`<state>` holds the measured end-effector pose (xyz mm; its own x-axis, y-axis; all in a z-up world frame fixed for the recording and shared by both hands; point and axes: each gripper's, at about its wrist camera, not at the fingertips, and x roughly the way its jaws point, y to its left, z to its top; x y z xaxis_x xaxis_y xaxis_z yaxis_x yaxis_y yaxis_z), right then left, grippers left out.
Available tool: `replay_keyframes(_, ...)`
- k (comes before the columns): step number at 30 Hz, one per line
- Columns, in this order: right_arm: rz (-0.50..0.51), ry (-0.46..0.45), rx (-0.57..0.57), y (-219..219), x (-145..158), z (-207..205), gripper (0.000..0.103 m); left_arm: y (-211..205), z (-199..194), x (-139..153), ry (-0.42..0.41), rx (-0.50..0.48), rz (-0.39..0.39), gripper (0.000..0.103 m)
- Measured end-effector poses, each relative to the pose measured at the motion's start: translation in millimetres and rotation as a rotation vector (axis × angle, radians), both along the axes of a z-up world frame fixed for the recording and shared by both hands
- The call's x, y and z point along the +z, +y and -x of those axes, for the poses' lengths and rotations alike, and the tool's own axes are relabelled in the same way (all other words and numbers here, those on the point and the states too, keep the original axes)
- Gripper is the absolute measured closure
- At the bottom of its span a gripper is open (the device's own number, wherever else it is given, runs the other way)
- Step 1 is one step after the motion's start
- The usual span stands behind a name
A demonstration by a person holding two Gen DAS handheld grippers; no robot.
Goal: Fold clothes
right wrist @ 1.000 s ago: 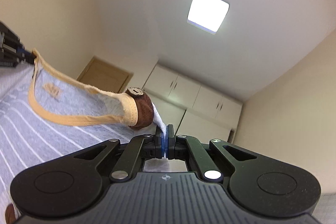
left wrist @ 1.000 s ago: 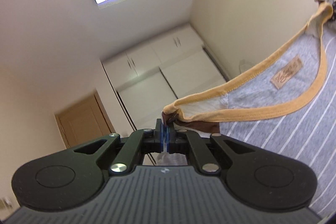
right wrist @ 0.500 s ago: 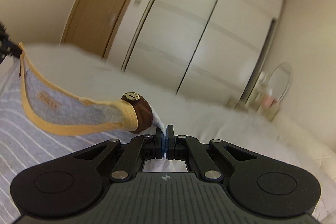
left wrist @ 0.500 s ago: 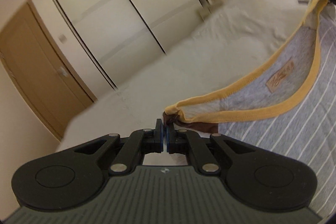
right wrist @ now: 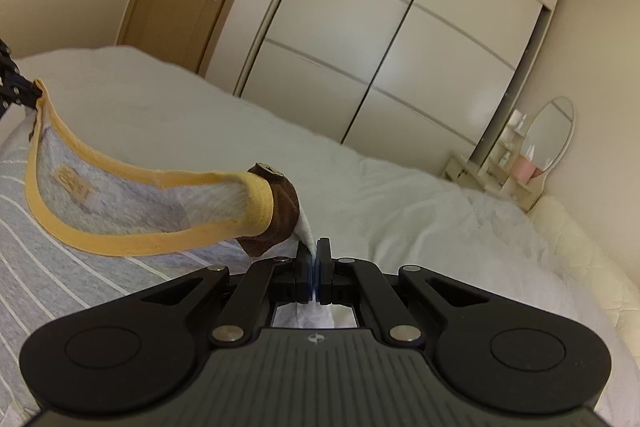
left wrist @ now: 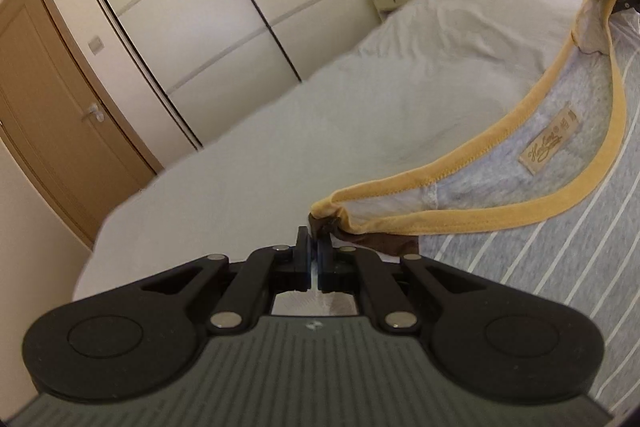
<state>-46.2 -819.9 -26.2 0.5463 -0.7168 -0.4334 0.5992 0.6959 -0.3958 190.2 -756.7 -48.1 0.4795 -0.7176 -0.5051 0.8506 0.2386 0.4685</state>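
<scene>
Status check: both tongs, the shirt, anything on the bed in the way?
Left tongs shut on shirt shoulder. Right tongs shut on other shoulder. Collar stretched between them above bed. Nothing seen in the way.

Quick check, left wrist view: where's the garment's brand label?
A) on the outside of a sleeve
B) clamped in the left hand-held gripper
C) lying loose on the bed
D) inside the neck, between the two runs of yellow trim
D: the tan label sits on the grey inner fabric of the striped shirt, enclosed by the yellow neckline trim, well away from the left hand-held gripper.
</scene>
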Motion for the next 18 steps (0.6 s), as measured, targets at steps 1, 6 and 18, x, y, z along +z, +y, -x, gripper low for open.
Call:
replay_keyframes(1,-0.012,0.013,-0.006,-4,-14,-4,0.103,-5,0,-16,0.001,0.001,-0.019,0.101)
replay_keyframes(6,-0.143,0.14,-0.036,-18,-118,-21,0.073,-21,0,-94,0.047,-0.003,-0.131,0.076)
replay_keyframes(18,-0.439,0.138,-0.151,-4,-96,51,0.044,75,-44,-53,0.293,0.095,-0.183,0.056)
